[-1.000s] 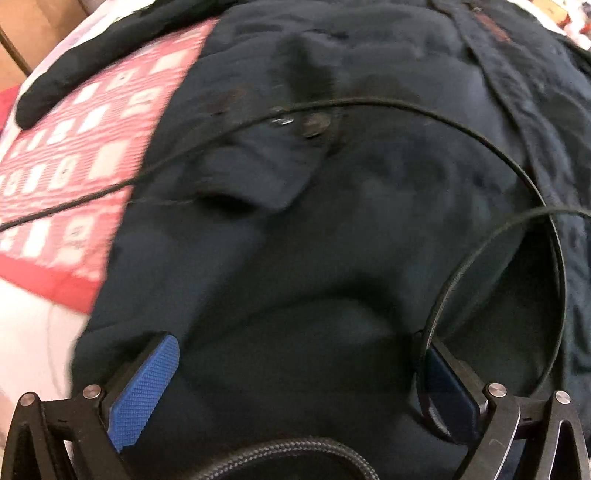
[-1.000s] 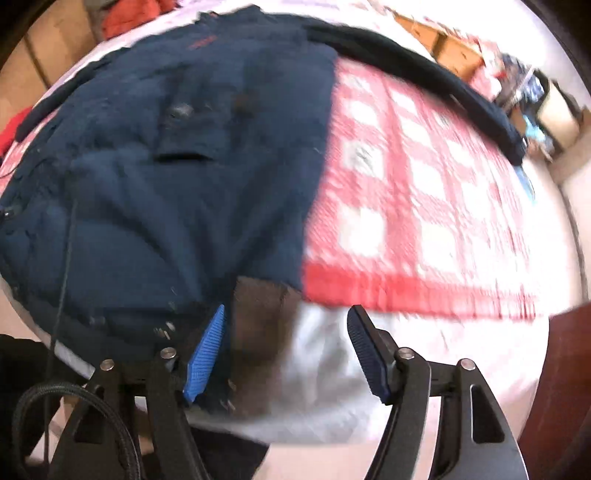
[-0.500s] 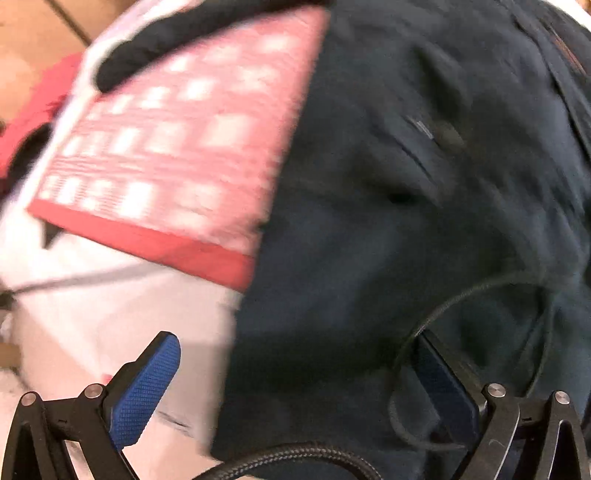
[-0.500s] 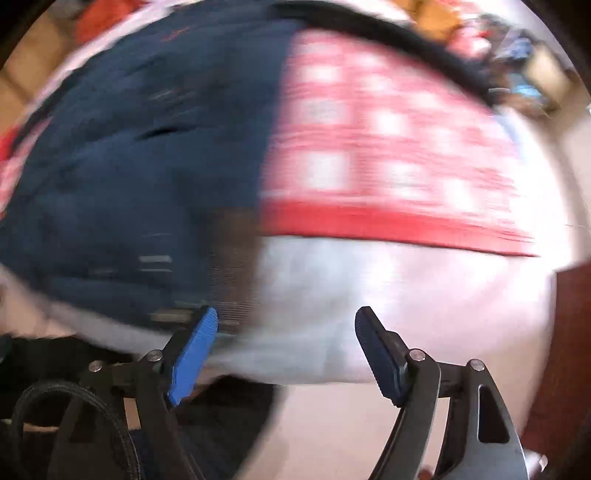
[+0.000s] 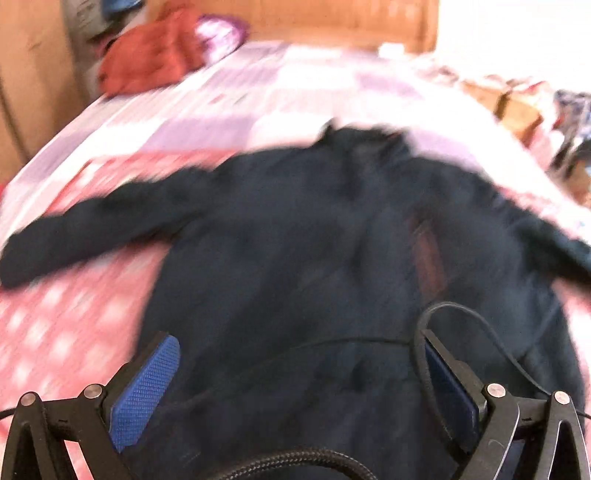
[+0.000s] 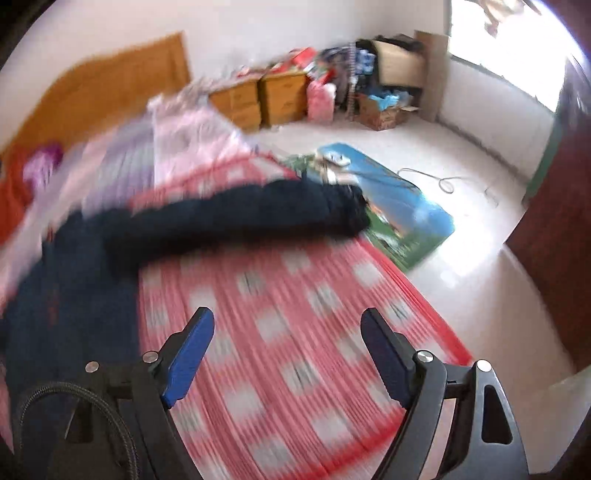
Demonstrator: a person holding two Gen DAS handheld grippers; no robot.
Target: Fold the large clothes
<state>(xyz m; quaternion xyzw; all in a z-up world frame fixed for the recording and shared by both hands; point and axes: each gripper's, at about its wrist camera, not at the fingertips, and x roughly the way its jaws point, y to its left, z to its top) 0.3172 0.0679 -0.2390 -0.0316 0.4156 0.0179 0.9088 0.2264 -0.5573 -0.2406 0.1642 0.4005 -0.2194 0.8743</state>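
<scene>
A large dark navy jacket (image 5: 314,240) lies spread flat on the bed, collar at the far end and both sleeves stretched out sideways. My left gripper (image 5: 299,354) is open and empty, hovering over the jacket's lower body. A thin black cable (image 5: 465,314) loops across the jacket near its right finger. My right gripper (image 6: 288,332) is open and empty over the red checked bedspread (image 6: 288,314), to the right of the jacket (image 6: 74,258). The jacket's right sleeve (image 6: 240,214) stretches to the bed's edge beyond it. Both views are motion-blurred.
A red garment (image 5: 147,55) and a purple item lie by the wooden headboard (image 5: 314,18). Wooden nightstands (image 6: 258,96), boxes and bags stand against the far wall. A blue-green picture board (image 6: 399,206) lies on the floor beside the bed. A dark door (image 6: 554,240) is at right.
Both grippers have lifted and tilted up from the jacket's hem at the bed's foot. The views now take in the whole jacket, its sleeves and the room. Both stayed open.
</scene>
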